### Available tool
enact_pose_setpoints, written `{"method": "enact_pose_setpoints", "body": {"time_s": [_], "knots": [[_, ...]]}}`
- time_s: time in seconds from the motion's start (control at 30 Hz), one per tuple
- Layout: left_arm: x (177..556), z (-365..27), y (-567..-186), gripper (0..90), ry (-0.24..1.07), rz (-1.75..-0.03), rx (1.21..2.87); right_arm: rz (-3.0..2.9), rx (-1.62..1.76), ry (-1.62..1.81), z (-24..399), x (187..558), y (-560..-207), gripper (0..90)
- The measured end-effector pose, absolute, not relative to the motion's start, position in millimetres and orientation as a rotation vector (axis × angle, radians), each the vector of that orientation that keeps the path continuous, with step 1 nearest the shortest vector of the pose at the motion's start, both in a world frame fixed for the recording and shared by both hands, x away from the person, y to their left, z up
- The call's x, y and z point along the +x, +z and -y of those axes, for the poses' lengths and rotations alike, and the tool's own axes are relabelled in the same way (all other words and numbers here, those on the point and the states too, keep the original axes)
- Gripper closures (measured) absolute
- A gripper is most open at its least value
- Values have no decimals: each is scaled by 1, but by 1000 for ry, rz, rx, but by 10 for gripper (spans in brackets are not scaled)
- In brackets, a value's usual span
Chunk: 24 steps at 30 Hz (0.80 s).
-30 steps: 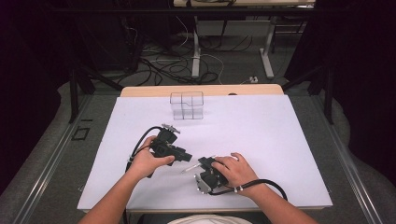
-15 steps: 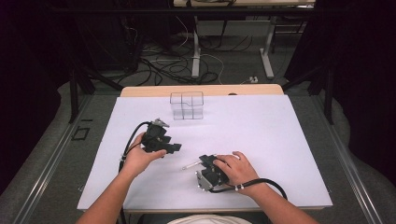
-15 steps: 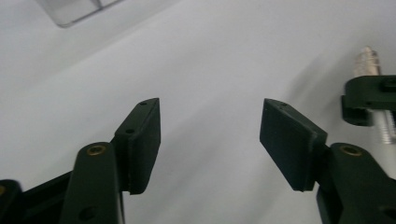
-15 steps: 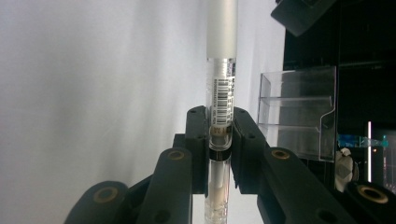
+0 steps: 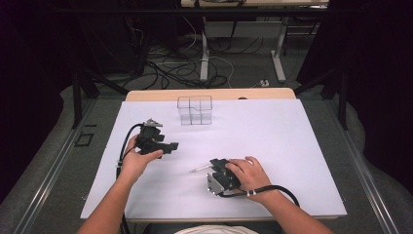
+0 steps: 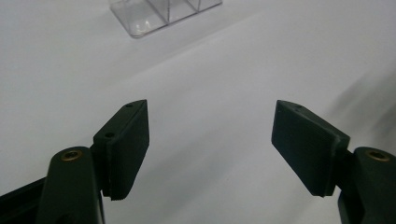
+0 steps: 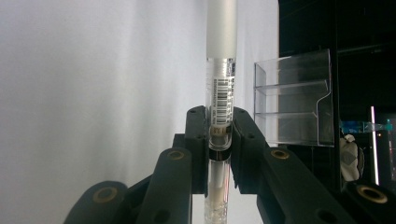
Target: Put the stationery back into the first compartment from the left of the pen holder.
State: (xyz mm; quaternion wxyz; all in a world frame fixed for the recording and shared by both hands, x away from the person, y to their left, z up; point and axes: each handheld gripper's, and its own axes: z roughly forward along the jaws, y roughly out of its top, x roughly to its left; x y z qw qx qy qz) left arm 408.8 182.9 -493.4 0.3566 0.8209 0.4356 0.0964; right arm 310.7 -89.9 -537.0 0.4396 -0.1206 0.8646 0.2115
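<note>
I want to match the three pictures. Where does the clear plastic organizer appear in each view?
High view: the clear plastic organizer stands at the far middle of the white table.
Left gripper view: its lower part is at the top edge, left of centre.
Right gripper view: it is at the right, beside the pen.
Shared landmark: the white table.

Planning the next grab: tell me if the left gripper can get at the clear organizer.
Probably yes. The left gripper is open with nothing between its jaws, and bare white table lies between it and the clear organizer.
</note>
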Motion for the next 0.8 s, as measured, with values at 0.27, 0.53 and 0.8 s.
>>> {"method": "enact_pose_setpoints", "body": {"time_s": [0.27,0.53,0.8], "knots": [[413,-198,-492,245,254,-1210,2065,-2167,-214,580,97,316,-534,794],[413,-210,-491,141,267,-1261,1974,-2164,-139,637,96,328,-522,794],[415,-219,-494,34,312,-1348,1895,-2211,43,750,94,359,-502,794]]}}
